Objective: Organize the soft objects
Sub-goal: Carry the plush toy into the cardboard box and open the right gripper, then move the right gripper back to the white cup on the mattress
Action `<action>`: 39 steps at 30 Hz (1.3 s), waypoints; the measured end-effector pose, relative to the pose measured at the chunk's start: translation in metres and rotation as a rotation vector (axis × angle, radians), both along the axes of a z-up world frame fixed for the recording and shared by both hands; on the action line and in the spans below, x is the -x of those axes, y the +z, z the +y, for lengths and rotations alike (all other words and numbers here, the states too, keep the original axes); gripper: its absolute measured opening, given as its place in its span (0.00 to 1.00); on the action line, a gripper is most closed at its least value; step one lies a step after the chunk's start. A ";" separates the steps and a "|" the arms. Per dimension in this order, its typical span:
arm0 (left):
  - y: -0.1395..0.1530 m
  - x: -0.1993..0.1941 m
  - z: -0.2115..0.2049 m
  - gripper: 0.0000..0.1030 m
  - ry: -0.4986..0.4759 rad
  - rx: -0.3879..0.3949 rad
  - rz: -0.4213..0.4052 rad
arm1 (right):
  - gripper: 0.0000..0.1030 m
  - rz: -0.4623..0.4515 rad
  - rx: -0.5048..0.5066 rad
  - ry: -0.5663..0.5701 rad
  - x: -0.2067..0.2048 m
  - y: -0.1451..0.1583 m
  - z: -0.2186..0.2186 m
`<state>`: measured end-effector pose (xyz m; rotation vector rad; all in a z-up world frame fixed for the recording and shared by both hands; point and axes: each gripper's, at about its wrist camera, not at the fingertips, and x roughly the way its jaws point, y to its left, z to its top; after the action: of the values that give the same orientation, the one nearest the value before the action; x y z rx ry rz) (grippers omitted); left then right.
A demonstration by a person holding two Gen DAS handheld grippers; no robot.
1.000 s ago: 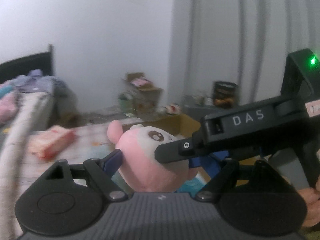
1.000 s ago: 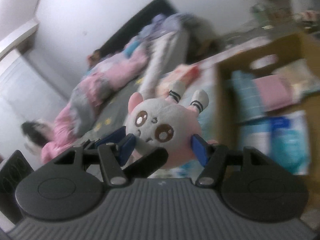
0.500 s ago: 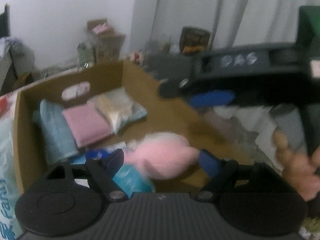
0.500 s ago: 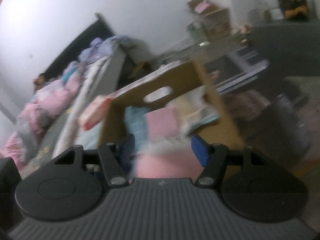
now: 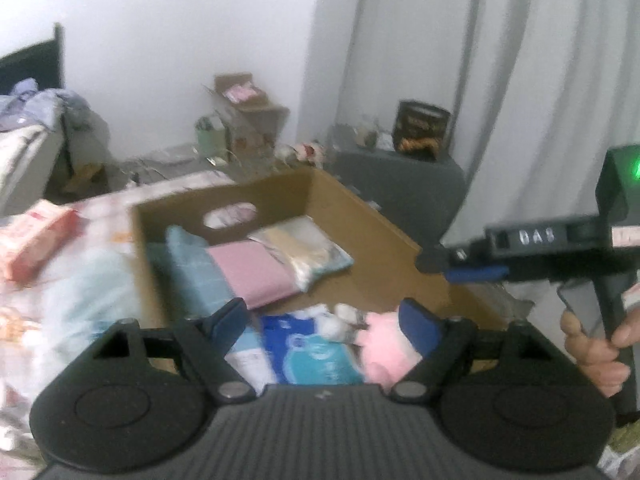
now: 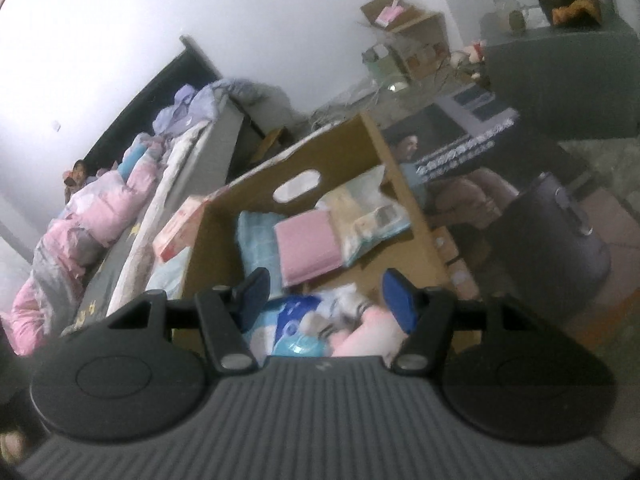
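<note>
Pink plush toy (image 5: pixel 386 346) lies in the cardboard box (image 5: pixel 384 232) beside folded cloths (image 5: pixel 250 276).

Each camera sits behind its own gripper and looks forward and downward along the two blue-padded fingers, whose mounts fill the lower part of each view.

The left wrist view faces the open cardboard box (image 5: pixel 380 216) from its near end; the box interior lies just ahead of the fingertips. The right gripper (image 5: pixel 472 272) enters this view from beyond the right finger, seen side-on.

The right wrist view faces the same box (image 6: pixel 376 140) from close range, rolled so that the scene tilts. A bed (image 6: pixel 132 184) lies beyond the left finger.

Both views share the box interior, the folded pink cloth (image 5: pixel 252 272) (image 6: pixel 308 244) ahead of the fingertips, and the pink plush toy (image 5: pixel 384 344) (image 6: pixel 368 336) between the fingers.
</note>
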<state>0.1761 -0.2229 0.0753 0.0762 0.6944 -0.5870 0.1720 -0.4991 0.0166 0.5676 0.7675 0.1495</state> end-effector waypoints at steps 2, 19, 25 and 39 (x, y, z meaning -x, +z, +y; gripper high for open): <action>0.010 0.009 0.022 0.82 0.028 0.009 -0.018 | 0.61 0.031 -0.004 0.032 0.001 0.002 0.008; 0.001 0.040 0.182 0.83 0.287 0.056 -0.053 | 0.61 0.610 0.135 0.271 -0.061 -0.050 0.082; -0.018 0.036 0.200 0.83 0.315 0.073 -0.001 | 0.61 0.597 0.080 0.224 -0.077 -0.067 0.084; -0.056 0.055 0.230 0.83 0.385 0.020 0.038 | 0.62 0.369 0.064 0.168 -0.087 -0.044 0.088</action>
<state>0.1207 0.0075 0.0192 -0.0865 0.7174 -0.2260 0.2595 -0.4109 -0.0273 0.4742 1.1756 0.1769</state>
